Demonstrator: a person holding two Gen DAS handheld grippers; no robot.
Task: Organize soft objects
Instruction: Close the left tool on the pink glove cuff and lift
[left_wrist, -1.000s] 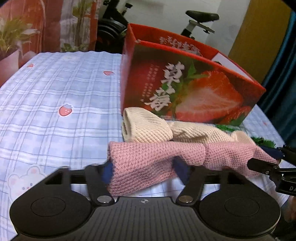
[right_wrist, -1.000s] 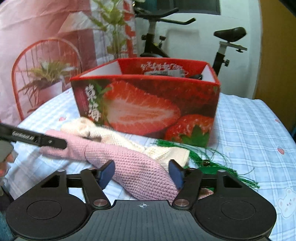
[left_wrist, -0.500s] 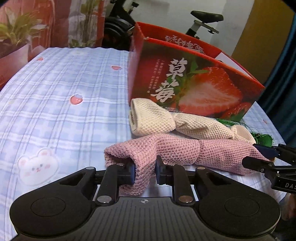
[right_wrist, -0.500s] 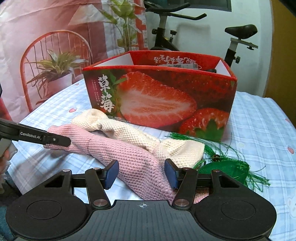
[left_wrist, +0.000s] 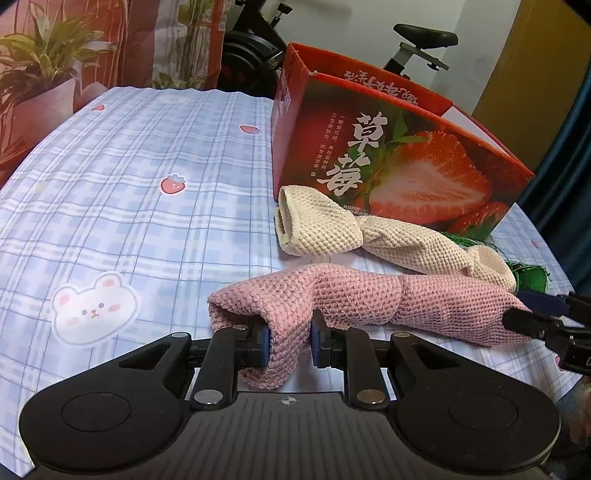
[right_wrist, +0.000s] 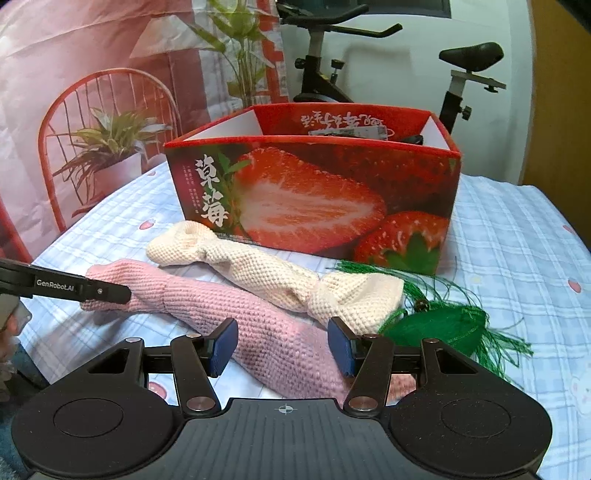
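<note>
Pickup step is what we're doing now, left gripper (left_wrist: 287, 341) pinching the pink knit (left_wrist: 369, 299)'s near end on the cloth (left_wrist: 147, 184) while right gripper (right_wrist: 282, 345) is straddling the other end unclamped, so next we're needing a clamp, then a lift over the box (right_wrist: 314, 199) rim, plenty of room leftward.

On the tablecloth (right_wrist: 517, 236) the box (right_wrist: 314, 195) stands far, with two knitted sleeves lying side by side in front of it: one sleeve (right_wrist: 266, 273) nearer the box, the other sleeve (right_wrist: 258, 325) nearer the cameras. A tasselled bundle (right_wrist: 443, 325) lies right of them, just before the box's right corner. Something lies inside the box, perhaps papers, and an exercise bike (right_wrist: 369, 62) stands behind it.
</note>
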